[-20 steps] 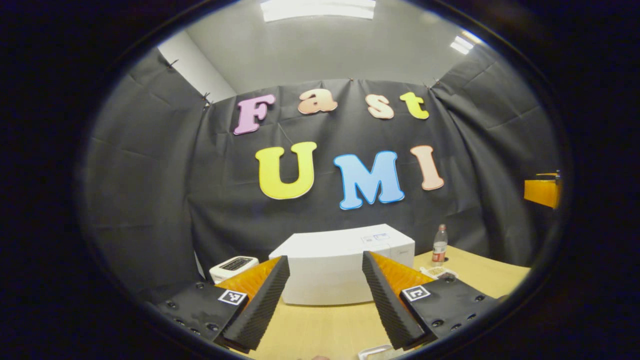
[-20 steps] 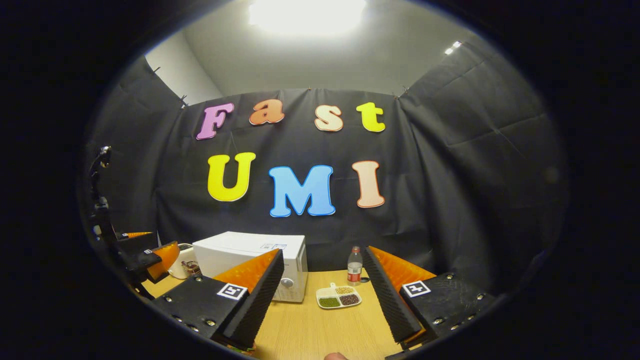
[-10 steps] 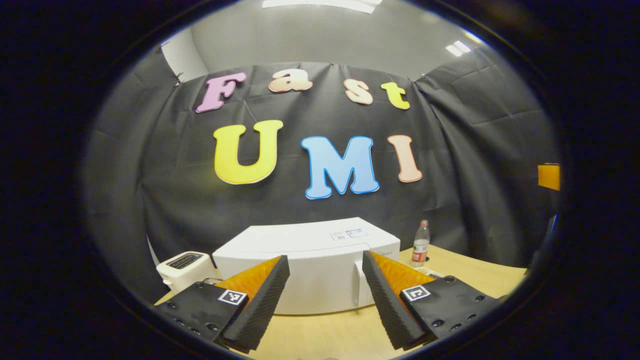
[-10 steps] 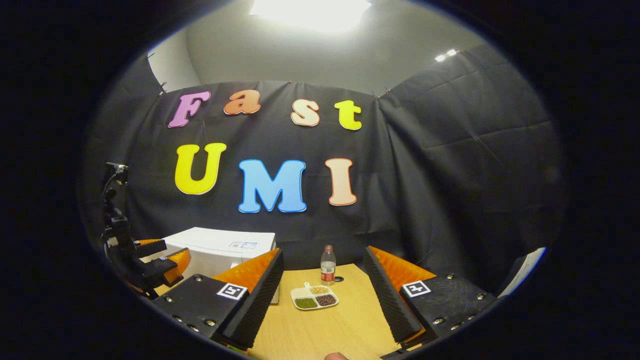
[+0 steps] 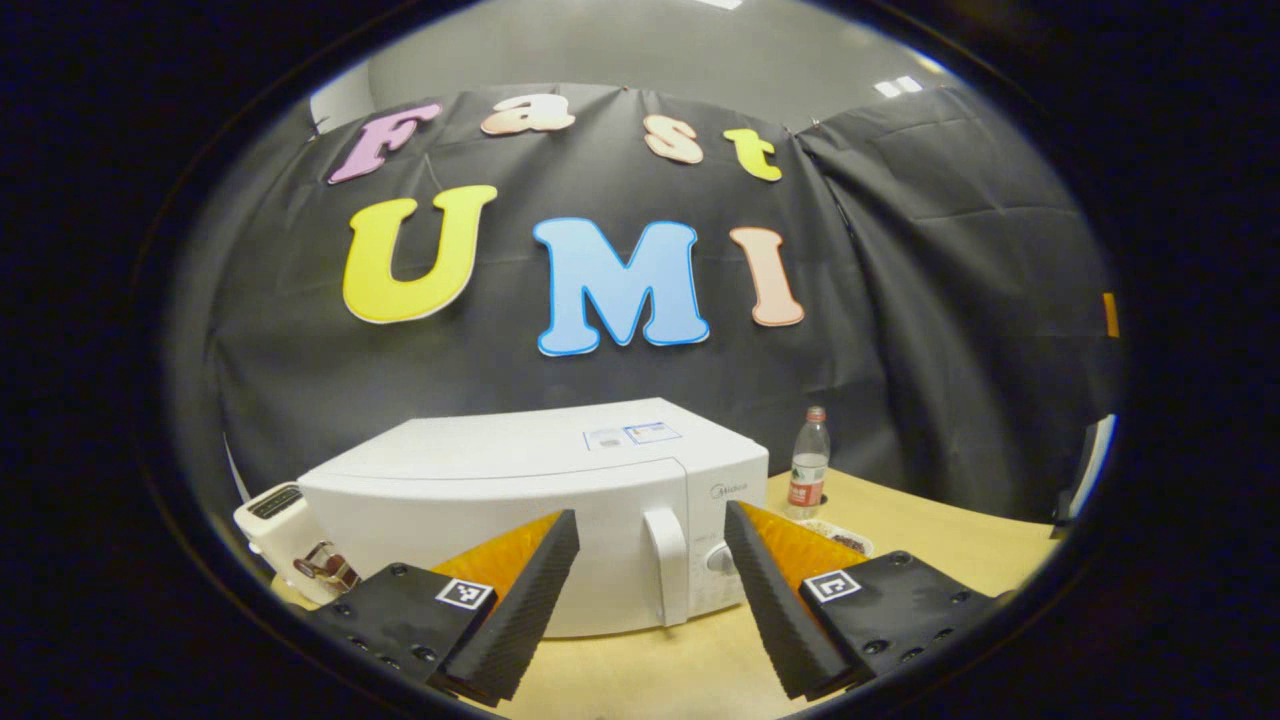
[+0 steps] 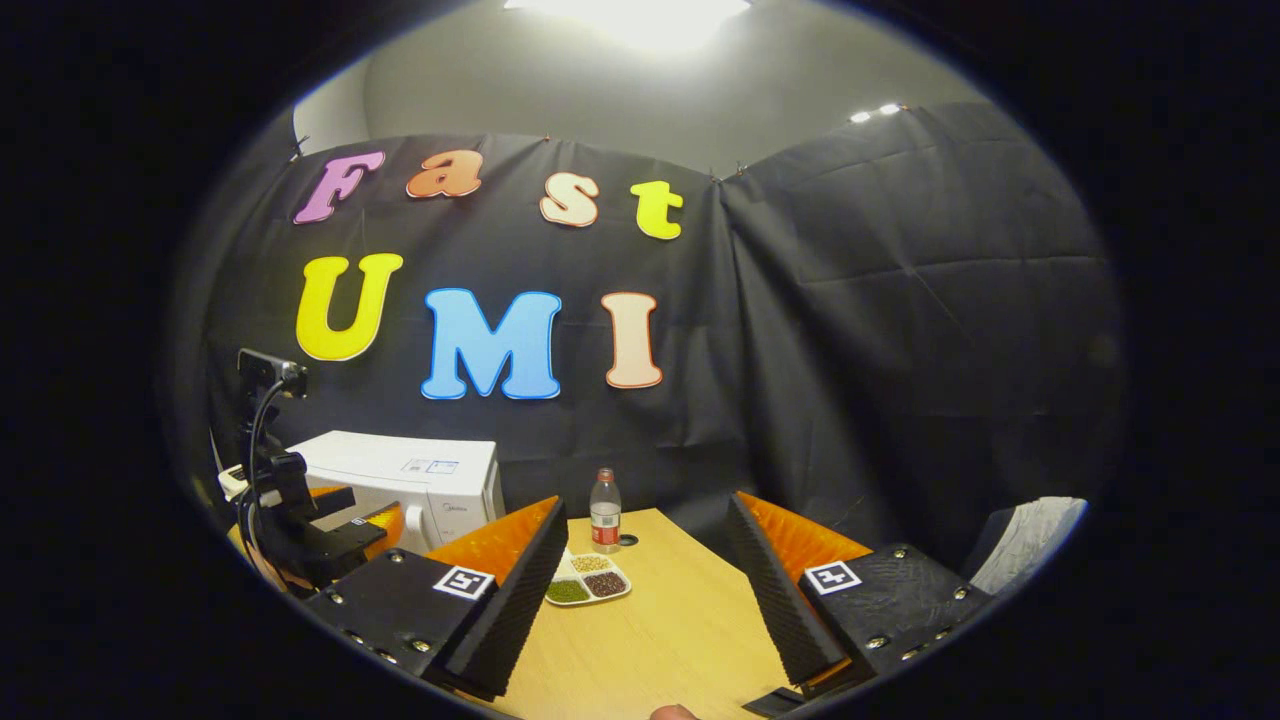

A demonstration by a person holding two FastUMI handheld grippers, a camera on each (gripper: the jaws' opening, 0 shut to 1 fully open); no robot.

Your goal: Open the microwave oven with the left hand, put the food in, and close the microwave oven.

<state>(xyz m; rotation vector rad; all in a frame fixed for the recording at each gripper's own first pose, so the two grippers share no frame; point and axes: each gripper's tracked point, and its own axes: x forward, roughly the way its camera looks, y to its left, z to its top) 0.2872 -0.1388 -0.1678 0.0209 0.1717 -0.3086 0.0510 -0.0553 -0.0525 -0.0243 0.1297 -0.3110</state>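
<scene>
The white microwave oven (image 5: 520, 500) stands shut on the wooden table, its vertical door handle (image 5: 668, 563) facing me. My left gripper (image 5: 648, 610) is open a short way in front of it, with the handle showing between its fingers. The food is a white divided dish of beans (image 6: 586, 582) lying on the table to the right of the microwave (image 6: 420, 480). My right gripper (image 6: 648, 600) is open and empty above the table, well short of the dish. The left gripper (image 6: 345, 525) also appears at the left of the right gripper view, before the microwave.
A plastic water bottle (image 5: 806, 466) stands behind the dish near the booth wall. A white toaster (image 5: 280, 525) sits to the left of the microwave. The wooden table (image 6: 660, 640) stretches bare toward me. A camera on a stand (image 6: 265, 370) rises at the left.
The left gripper has moved closer to the microwave and swung so the door handle now sits between its fingers. The right gripper's view has turned rightward, leaving the dish nearer its left finger.
</scene>
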